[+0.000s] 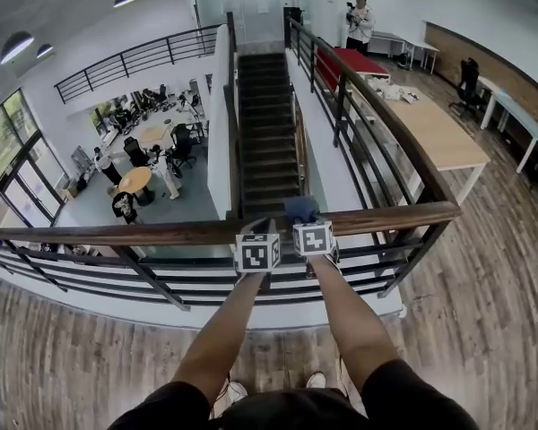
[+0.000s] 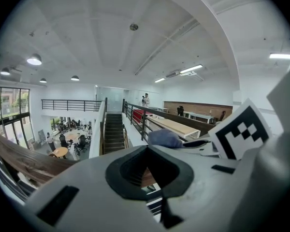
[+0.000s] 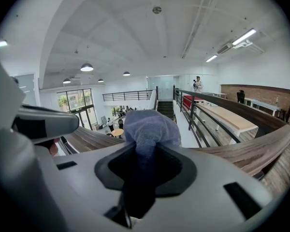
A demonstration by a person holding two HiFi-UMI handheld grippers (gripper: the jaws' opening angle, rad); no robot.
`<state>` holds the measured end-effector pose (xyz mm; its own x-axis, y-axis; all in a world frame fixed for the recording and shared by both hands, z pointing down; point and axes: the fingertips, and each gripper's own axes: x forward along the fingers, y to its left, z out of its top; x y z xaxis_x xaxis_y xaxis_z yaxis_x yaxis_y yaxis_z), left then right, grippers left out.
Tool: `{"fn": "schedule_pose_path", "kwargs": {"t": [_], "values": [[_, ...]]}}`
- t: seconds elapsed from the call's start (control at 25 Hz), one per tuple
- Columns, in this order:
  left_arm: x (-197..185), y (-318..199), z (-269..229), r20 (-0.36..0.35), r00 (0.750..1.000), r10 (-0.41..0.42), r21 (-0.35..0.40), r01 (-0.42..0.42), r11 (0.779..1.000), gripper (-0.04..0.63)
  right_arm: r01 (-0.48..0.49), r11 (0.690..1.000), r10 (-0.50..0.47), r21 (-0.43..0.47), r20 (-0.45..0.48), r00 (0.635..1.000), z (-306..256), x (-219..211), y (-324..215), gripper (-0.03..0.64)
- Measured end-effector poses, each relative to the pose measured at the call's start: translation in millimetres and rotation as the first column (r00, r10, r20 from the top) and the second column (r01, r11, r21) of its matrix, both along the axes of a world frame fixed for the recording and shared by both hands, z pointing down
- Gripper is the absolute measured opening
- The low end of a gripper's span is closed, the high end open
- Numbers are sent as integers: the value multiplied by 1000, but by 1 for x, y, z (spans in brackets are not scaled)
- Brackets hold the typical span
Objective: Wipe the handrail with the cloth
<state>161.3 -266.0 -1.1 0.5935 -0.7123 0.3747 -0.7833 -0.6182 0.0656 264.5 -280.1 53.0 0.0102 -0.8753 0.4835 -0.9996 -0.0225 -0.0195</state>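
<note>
A brown wooden handrail (image 1: 117,233) runs across the head view just in front of me and turns away at the right corner. My right gripper (image 1: 307,224) is shut on a blue-grey cloth (image 1: 300,209) that bunches up over the rail's top. In the right gripper view the cloth (image 3: 150,127) fills the jaw opening of that gripper (image 3: 140,173), with the rail (image 3: 251,151) on both sides. My left gripper (image 1: 258,229) sits close beside it at the rail, shut with nothing in it (image 2: 147,170). From the left gripper view the cloth (image 2: 164,138) shows to the right, the rail (image 2: 24,161) to the left.
Dark metal bars (image 1: 161,280) run under the rail. Beyond it a staircase (image 1: 267,133) drops to a lower floor with round tables (image 1: 134,179) and people. On this level are a long wooden table (image 1: 435,128) at the right and a person (image 1: 360,23) far back.
</note>
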Motion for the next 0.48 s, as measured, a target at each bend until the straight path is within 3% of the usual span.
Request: {"fn": "schedule_pose_path", "kwargs": {"t": [0.48], "values": [[150,33,0,-3,995,102,-5,-102,995,-2,-106,994,106,-13,-19,994,1,167,48,100]]}}
